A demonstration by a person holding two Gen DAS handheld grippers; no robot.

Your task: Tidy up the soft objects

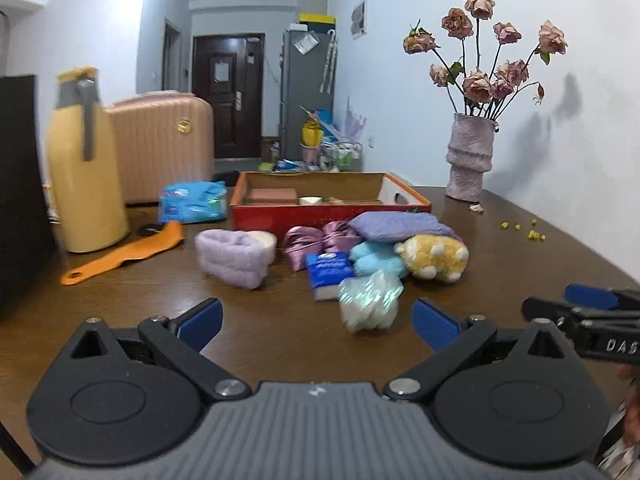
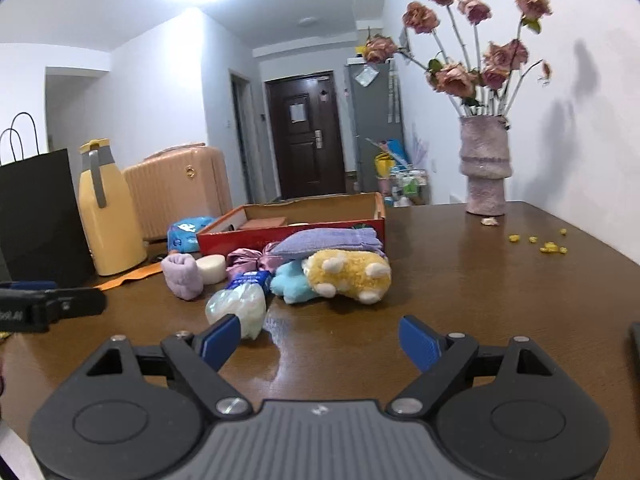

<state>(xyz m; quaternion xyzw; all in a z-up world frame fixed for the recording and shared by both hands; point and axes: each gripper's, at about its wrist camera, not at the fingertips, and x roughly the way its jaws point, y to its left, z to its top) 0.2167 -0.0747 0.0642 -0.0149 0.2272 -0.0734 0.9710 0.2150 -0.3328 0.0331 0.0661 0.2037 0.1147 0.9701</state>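
Bare table (image 2: 460, 280) right of the soft pile (image 2: 344, 270), up to the vase (image 2: 485, 168). Left of the pile, thermos (image 2: 106, 216) and black bag (image 2: 38, 216) block. Behind the pile, red box (image 2: 296, 232) blocks.

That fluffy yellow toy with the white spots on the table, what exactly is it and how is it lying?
The yellow plush toy looks like a soft paw or slipper of fuzzy fabric with white rounded pads. It lies on its side on the brown table, pads turned toward the cameras. It presses against a light blue plush beside it, and a lilac knitted pouch rests partly on top. A red cardboard box stands behind it. Neither gripper touches it.
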